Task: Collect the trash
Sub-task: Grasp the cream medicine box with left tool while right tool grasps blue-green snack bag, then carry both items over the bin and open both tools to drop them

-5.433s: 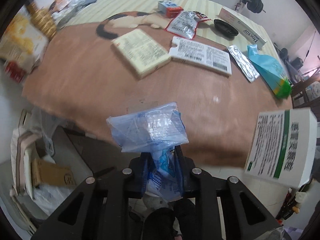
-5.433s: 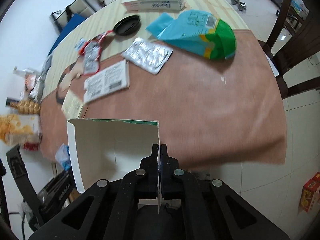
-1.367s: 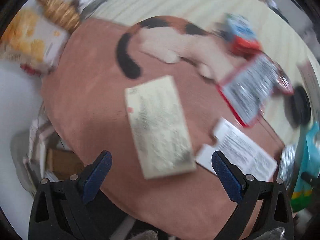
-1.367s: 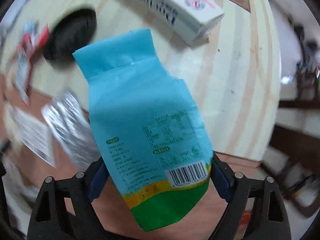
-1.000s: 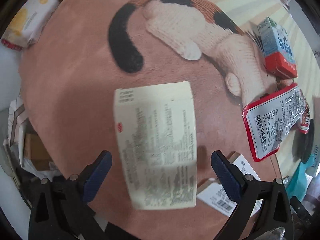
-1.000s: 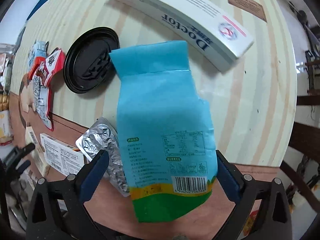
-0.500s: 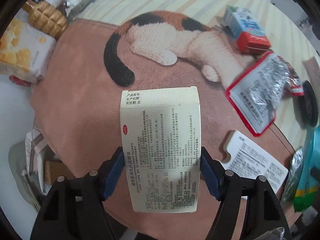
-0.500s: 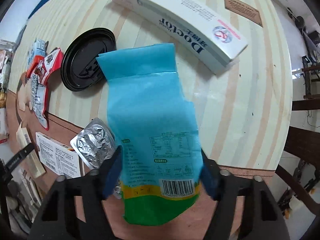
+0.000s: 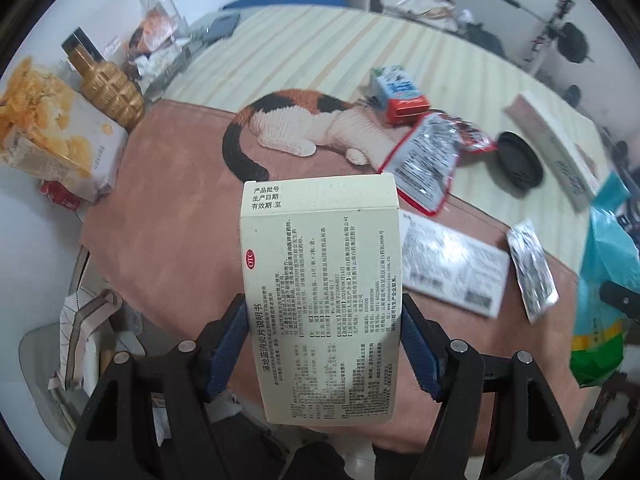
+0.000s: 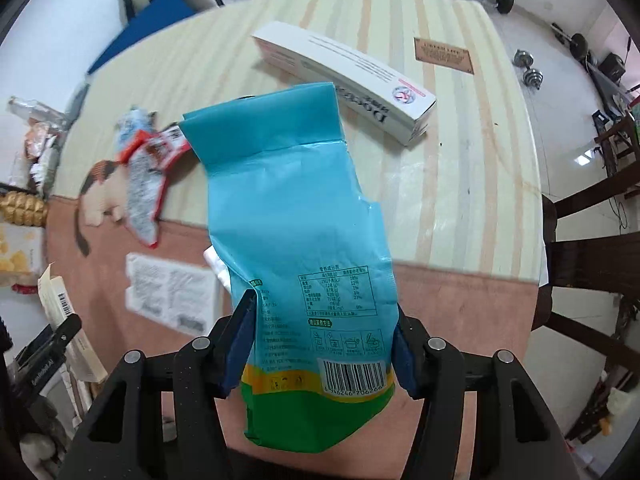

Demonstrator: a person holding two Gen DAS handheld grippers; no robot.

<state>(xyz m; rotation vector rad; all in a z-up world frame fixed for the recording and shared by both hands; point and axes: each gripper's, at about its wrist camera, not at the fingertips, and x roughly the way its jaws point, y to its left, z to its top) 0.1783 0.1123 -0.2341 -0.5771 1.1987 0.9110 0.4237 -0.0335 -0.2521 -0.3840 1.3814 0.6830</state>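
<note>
My left gripper (image 9: 322,350) is shut on a cream medicine box (image 9: 320,280) with black print and holds it above the brown mat (image 9: 168,216). My right gripper (image 10: 322,350) is shut on a blue and green food bag (image 10: 296,240), lifted off the table; the bag also shows at the right edge of the left wrist view (image 9: 604,280). On the table lie a flat white printed box (image 9: 452,268), a foil blister pack (image 9: 532,268), a red-edged snack wrapper (image 9: 428,160) and a small blue and red carton (image 9: 398,90).
A long white "Doctor" box (image 10: 344,76) and a black lid (image 9: 520,160) lie on the striped cloth. A calico cat figure (image 9: 304,128), a gold bottle (image 9: 108,88) and a snack box (image 9: 52,128) stand at the left. Dark chairs (image 10: 588,264) stand at the right.
Both grippers have closed on their items and lifted them up and back from the table: the left with the medicine box, the right with the blue bag.
</note>
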